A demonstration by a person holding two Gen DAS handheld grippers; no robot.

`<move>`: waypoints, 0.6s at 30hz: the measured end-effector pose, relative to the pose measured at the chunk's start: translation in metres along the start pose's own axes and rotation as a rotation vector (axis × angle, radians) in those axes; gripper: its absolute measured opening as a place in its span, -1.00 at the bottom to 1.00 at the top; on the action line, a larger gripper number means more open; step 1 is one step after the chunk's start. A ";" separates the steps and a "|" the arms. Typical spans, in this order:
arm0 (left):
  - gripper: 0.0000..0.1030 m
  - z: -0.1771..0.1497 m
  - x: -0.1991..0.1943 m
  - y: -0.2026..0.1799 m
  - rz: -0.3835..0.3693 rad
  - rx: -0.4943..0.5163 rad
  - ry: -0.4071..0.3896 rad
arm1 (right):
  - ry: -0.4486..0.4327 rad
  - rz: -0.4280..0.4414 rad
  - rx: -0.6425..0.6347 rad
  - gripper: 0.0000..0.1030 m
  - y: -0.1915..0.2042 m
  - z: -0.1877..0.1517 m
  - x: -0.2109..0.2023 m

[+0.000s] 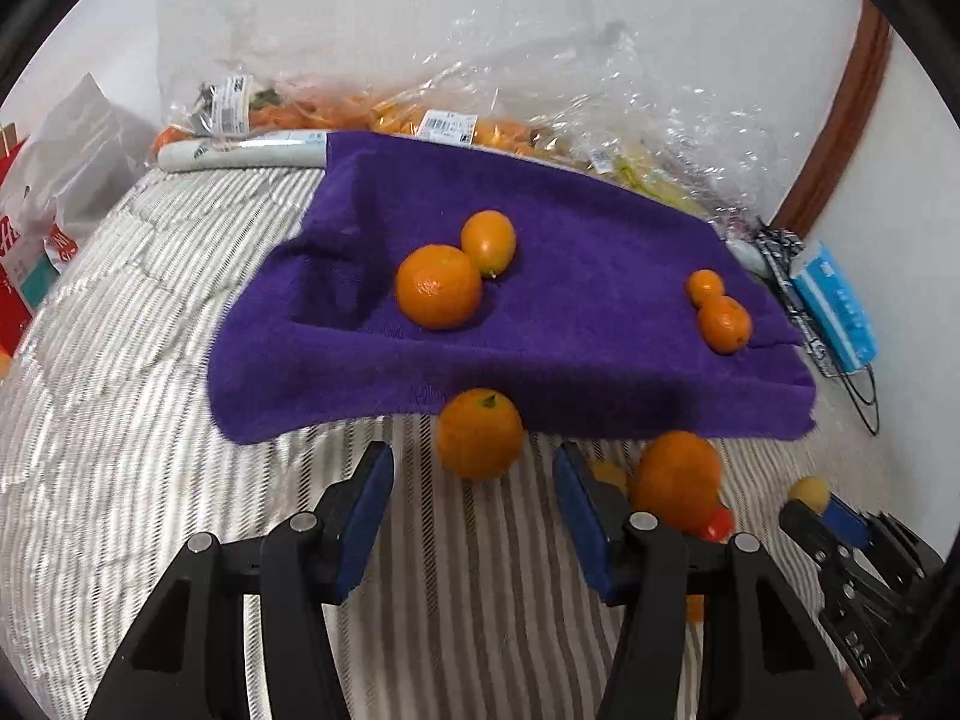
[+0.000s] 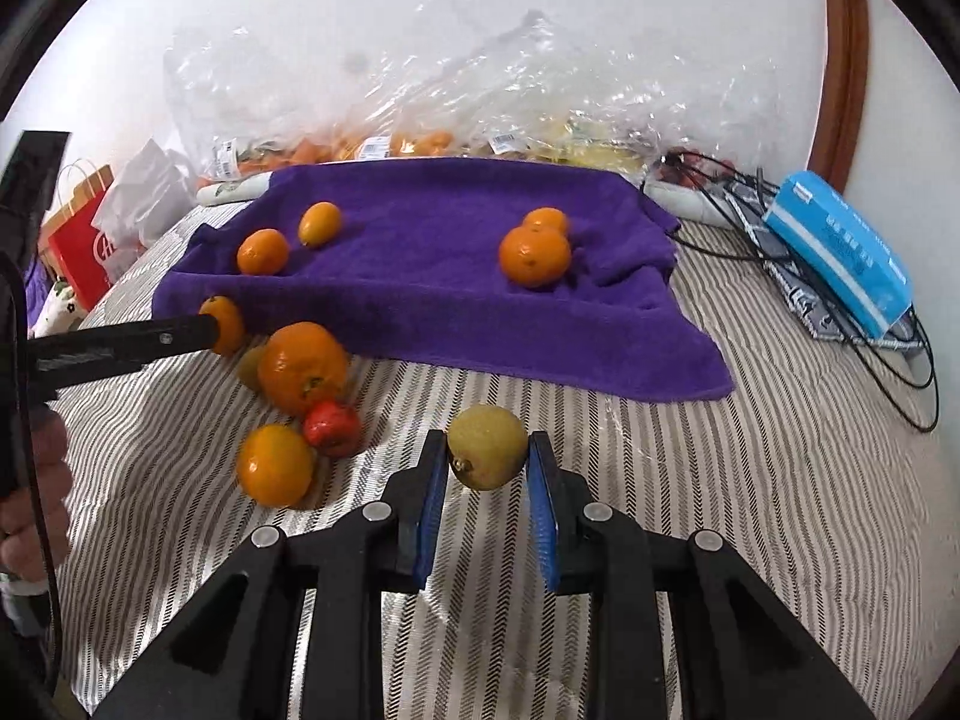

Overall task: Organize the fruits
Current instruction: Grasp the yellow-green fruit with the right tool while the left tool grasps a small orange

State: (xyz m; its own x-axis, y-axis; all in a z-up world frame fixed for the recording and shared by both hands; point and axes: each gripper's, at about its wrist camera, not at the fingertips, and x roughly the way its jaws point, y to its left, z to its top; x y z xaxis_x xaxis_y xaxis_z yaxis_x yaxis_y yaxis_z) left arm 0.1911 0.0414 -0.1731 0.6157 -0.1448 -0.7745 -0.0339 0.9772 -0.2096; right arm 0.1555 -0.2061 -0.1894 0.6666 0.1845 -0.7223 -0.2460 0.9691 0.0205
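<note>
Now the left tool [image 1: 474, 474] stands open just before an orange [image 1: 479, 433] at the purple towel's [image 1: 576, 228] edge. Then the right tool [image 2: 487, 463] grips a yellow fruit [image 2: 487, 447] (above the striped bed [image 2: 750, 480]).

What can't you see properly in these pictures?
- Fruit inside the clear plastic bags: crinkled, shiny wrap hides which kinds, both views.
- Small yellow fruit, left wrist view: mostly behind the left gripper's finger.
- Bag labels: print too small to read.
- Red paper bag, right wrist view: partly covered by white plastic.
- Right gripper around the yellow-green fruit: contact unclear.
</note>
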 end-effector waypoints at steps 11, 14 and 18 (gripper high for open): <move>-0.26 -0.001 0.014 -0.002 0.054 0.007 -0.049 | 0.024 0.008 0.005 -0.49 -0.002 -0.002 0.014; -0.27 0.000 0.014 0.003 0.031 -0.016 -0.052 | 0.032 -0.001 0.001 -0.49 -0.001 -0.003 0.016; -0.27 0.001 0.015 0.004 0.029 -0.029 -0.056 | 0.026 0.005 0.001 -0.49 -0.001 -0.003 0.015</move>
State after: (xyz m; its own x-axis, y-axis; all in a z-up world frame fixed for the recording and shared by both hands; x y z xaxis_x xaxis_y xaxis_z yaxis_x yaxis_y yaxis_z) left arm 0.2006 0.0429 -0.1849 0.6569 -0.1067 -0.7464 -0.0749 0.9758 -0.2053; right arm 0.1636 -0.2053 -0.2019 0.6471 0.1852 -0.7395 -0.2487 0.9683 0.0248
